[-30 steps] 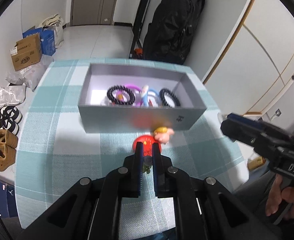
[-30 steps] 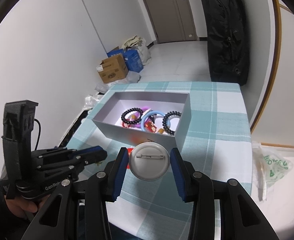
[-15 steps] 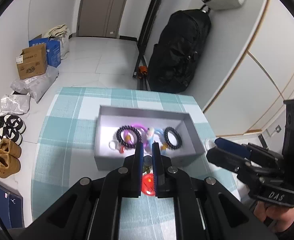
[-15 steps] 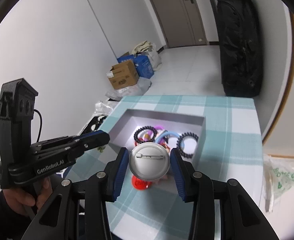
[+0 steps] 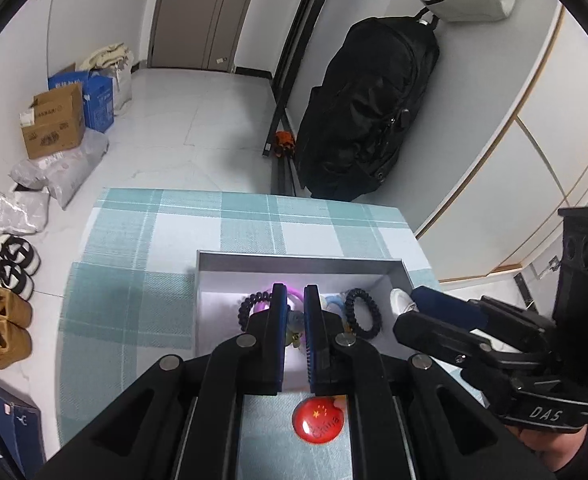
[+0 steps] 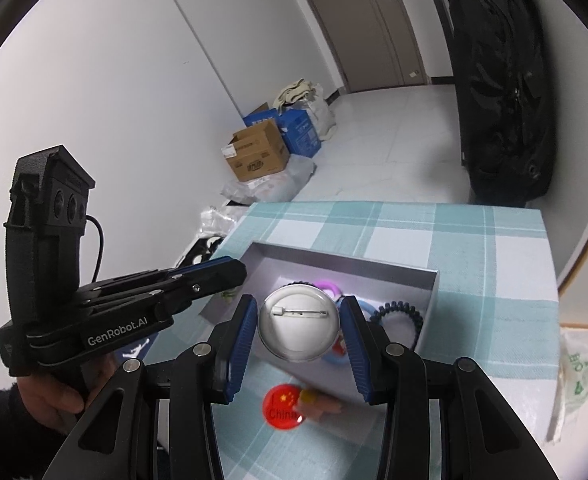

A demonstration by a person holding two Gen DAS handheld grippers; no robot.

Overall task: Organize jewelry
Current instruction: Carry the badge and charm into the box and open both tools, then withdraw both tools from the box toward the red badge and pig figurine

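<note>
The right hand-held gripper (image 6: 298, 328) is clamped on a round pin badge (image 6: 298, 322), its silver back with the clasp bar facing the camera, blue pads pressing the rim on both sides. The badge hangs above the near wall of the grey box (image 6: 430, 280). The left hand-held gripper (image 5: 292, 300) has its two fingers drawn almost together, with a narrow slit between them; a small pale object (image 5: 294, 326) sits in that slit, though whether it is actually pinched I cannot tell.

Below both tools, on the near edge of the surface (image 5: 133, 280), lies a red badge (image 5: 318, 420) with yellow stars and lettering, just outside the box's near wall. A small figure with a yellow head (image 6: 314, 398) lies touching it on the right in the right wrist view.

The box stands open near the middle of the surface, which is covered by a teal and white checked cloth. Inside it are a black beaded bracelet (image 5: 249, 306) toward the left, a purple ring (image 6: 328, 286) at the middle, a light blue ring (image 6: 368, 306) and a second black bracelet (image 5: 362, 312) toward the right.

Beyond the far edge of the surface, on the floor, a black bag (image 5: 366, 120) stands against the wall, cardboard boxes (image 5: 53, 124) sit at the left, and a door (image 5: 201, 12) is farthest back.
</note>
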